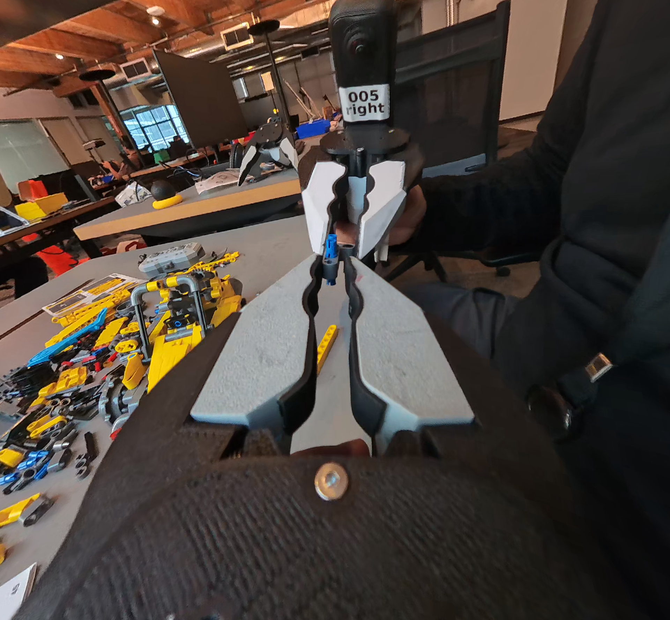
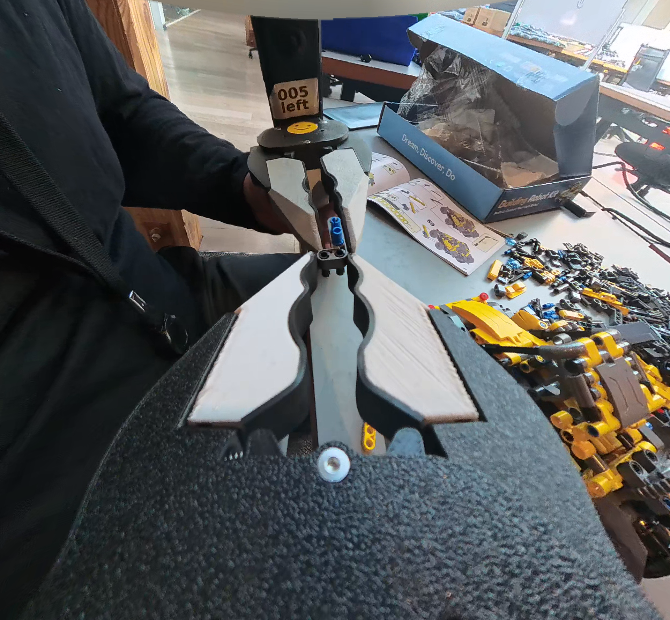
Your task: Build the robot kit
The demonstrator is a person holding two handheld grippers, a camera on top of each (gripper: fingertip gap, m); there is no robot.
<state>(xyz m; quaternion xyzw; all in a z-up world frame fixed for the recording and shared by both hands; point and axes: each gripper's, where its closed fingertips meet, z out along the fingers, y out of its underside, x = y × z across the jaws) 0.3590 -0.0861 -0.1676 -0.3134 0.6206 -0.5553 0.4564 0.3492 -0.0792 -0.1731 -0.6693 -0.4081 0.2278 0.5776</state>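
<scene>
My two grippers meet tip to tip above the grey table's (image 1: pixel 270 254) edge. My left gripper (image 1: pixel 331 265) is shut on a blue pin (image 1: pixel 330 241) that carries a grey sleeve. In the right wrist view the blue pin (image 2: pixel 336 231) sits between the left gripper's (image 2: pixel 331 240) fingers. My right gripper (image 2: pixel 331 258) is shut on a small dark grey two-hole connector (image 2: pixel 330 255), which touches the pin. The right gripper (image 1: pixel 340 240) faces me in the left wrist view. A yellow beam (image 1: pixel 326 347) lies on the table under the fingers.
A half-built yellow and black model vehicle (image 2: pixel 562 367) stands beside a spread of loose parts (image 2: pixel 580 276); both also show in the left wrist view (image 1: pixel 174 312). An open instruction booklet (image 2: pixel 427 221) and a blue box (image 2: pixel 489 131) lie behind. The person's dark-clothed body (image 1: pixel 598 203) is close.
</scene>
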